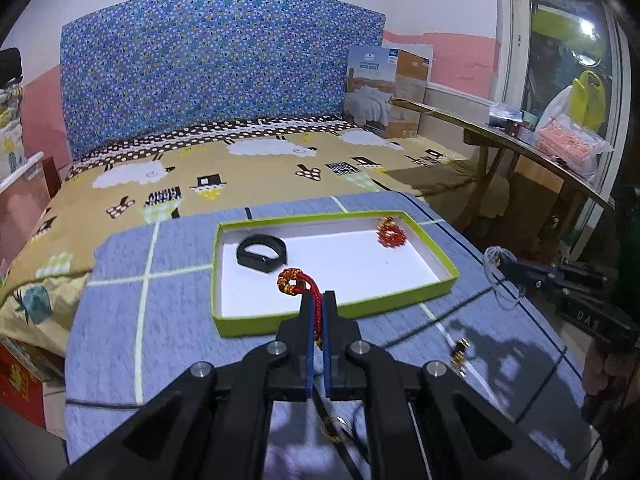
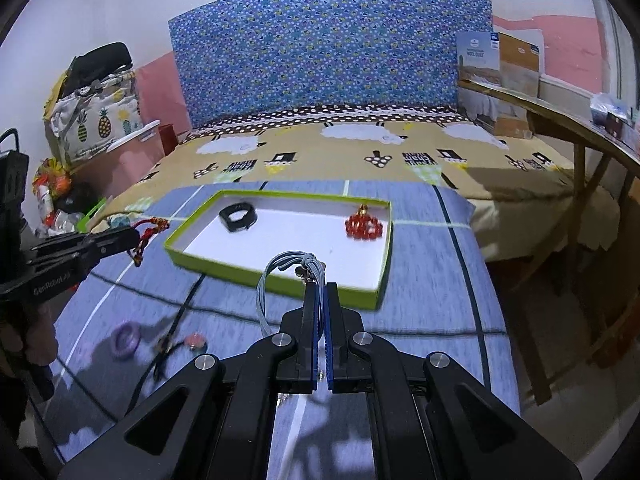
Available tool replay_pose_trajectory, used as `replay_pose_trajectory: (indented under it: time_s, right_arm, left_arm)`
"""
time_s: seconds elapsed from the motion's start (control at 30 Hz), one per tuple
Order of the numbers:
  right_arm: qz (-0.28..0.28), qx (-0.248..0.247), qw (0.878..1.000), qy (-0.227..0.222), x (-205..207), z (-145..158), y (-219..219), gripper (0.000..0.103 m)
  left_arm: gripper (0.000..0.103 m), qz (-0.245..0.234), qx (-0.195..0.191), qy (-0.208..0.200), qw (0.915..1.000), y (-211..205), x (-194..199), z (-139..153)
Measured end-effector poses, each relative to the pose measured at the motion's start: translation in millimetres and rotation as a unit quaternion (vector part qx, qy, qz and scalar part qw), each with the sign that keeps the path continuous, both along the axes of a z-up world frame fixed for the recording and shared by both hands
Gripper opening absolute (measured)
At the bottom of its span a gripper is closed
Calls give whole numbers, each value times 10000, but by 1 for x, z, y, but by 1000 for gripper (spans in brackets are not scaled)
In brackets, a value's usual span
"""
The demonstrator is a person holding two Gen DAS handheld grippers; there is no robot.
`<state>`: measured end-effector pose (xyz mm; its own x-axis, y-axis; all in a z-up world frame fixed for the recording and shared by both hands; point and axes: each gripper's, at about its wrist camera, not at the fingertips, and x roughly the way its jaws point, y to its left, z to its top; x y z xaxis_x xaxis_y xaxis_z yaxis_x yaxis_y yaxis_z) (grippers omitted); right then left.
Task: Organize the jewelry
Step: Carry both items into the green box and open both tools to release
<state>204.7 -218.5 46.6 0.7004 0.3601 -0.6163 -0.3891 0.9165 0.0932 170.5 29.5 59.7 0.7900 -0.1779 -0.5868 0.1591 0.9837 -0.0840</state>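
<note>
A green-rimmed white tray (image 1: 436, 248) (image 2: 176, 254) lies on a blue blanket. In it are a black wristband (image 1: 261, 251) (image 2: 237, 216) and a red bead bracelet (image 1: 390, 234) (image 2: 363, 226). My left gripper (image 1: 319, 295) is shut on a red cord bracelet with a red-gold knot (image 1: 294, 280), held above the tray's near edge; it also shows in the right wrist view (image 2: 150, 232). My right gripper (image 2: 321, 286) is shut on a grey multi-strand cord necklace (image 2: 276, 268), held above the tray's near rim; it shows at the right of the left wrist view (image 1: 496, 264).
On the blanket lie a purple ring (image 2: 125, 340), a pink round piece (image 2: 196, 342), a black cord (image 2: 176, 320) and a small gold piece (image 1: 459, 350). A bed with patterned sheet (image 1: 240, 168) lies behind. A wooden table (image 1: 532, 148) stands at right.
</note>
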Motion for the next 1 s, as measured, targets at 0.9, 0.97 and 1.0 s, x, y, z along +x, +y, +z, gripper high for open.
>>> replay_pose_trajectory:
  time_s: [0.9, 0.97, 1.0]
  right_arm:
    - [-286, -503, 9955, 753, 132, -62, 22, 2]
    - [-289, -548, 9949, 799, 135, -67, 24, 2]
    - [-290, -570, 9945, 830, 137, -69, 24, 2]
  left_arm:
    - [3, 231, 233, 476, 9983, 24, 101, -52]
    - [4, 242, 227, 536, 9980, 24, 104, -57]
    - [4, 249, 232, 556, 9979, 23, 105, -59]
